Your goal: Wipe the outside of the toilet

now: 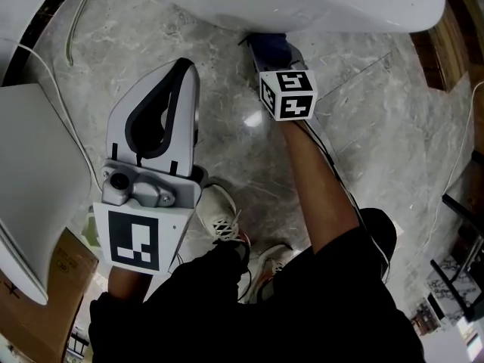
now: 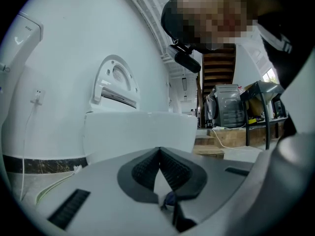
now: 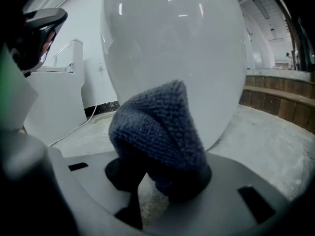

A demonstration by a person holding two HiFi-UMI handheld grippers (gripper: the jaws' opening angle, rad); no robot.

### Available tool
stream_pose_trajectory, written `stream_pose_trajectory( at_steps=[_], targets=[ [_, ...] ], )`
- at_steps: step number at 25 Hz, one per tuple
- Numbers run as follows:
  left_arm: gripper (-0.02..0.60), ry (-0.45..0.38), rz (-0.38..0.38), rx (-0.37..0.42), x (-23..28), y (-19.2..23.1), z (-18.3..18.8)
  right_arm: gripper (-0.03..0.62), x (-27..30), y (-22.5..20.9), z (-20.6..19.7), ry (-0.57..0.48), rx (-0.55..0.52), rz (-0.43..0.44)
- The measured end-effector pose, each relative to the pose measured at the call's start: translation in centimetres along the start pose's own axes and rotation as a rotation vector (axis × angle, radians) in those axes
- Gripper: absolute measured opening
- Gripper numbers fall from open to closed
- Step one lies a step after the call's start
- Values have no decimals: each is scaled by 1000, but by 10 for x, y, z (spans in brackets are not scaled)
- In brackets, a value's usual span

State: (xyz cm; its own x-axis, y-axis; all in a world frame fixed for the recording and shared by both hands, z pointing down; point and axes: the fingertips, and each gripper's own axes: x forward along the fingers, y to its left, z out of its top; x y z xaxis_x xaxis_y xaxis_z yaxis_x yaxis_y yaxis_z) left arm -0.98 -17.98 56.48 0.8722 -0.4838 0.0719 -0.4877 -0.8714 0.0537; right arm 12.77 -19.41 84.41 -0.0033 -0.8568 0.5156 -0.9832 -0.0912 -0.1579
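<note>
the right gripper (image 3: 162, 177) is clamped on a bunched blue knitted cloth (image 3: 157, 129). the cloth is up against the lower outside of the white toilet bowl (image 3: 172, 48), close to the grey marble floor (image 1: 378, 119). the left gripper (image 2: 159, 154) is held well apart from the toilet, above the floor. its jaws are closed tip to tip with nothing between them.

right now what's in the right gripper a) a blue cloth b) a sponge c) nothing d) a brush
a: the right gripper is shut on a blue cloth, which it holds just in front of the white toilet.
</note>
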Motion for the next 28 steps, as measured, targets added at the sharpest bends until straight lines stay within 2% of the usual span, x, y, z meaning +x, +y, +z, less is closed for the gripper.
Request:
stream_pose_trajectory(
  at_steps=[6,13,21,25,28],
  targets=[
    [11,-7,18,0,-12,0,5,117,8,-3,-11,50,42,-3],
    [12,-53,31,-2,-20,-6,22,115,-18,3,-10,59,21,-35],
    [11,-106,54,-12,-33,-18,40,115,-91,22,37,-100,26,-99],
    [11,-109,58,-33,-39,-23,44,115,-130,37,80,-201,-6,-122],
    [12,-133,72,-9,-41,-23,53,115,-157,51,117,-278,-27,-123]
  ],
)
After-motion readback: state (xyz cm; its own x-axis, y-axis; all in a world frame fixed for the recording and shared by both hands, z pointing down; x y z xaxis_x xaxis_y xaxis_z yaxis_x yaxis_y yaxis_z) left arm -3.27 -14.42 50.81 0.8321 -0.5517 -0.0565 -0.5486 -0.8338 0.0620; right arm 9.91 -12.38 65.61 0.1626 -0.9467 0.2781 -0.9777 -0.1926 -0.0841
